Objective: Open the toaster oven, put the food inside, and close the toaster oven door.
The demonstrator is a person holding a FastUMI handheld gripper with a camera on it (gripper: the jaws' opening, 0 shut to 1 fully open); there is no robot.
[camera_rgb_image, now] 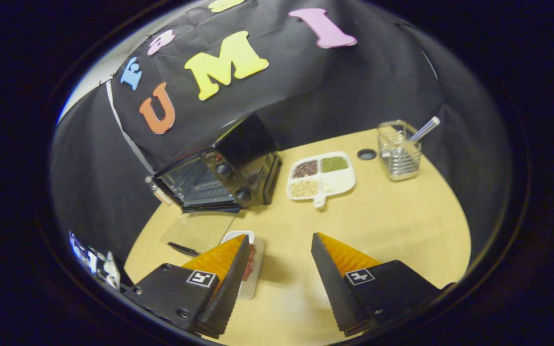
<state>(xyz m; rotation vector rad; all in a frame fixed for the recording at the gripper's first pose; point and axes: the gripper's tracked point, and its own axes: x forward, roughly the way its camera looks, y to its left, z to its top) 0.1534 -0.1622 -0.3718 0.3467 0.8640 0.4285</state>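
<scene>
Oven (pixel 219 170) door down at 11 o'clock; food tray (pixel 254 269) still on table, gripper (pixel 281 250) spread, empty; loading, closing remain.

Claw finger (pixel 231 269) hides most of food tray (pixel 253 269).

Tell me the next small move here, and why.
Probably shift the gripper sideways toward the tray of food. The oven door already lies open on the table, the fingers are spread and hold nothing, and the tray sits partly behind one finger, not between them.
</scene>
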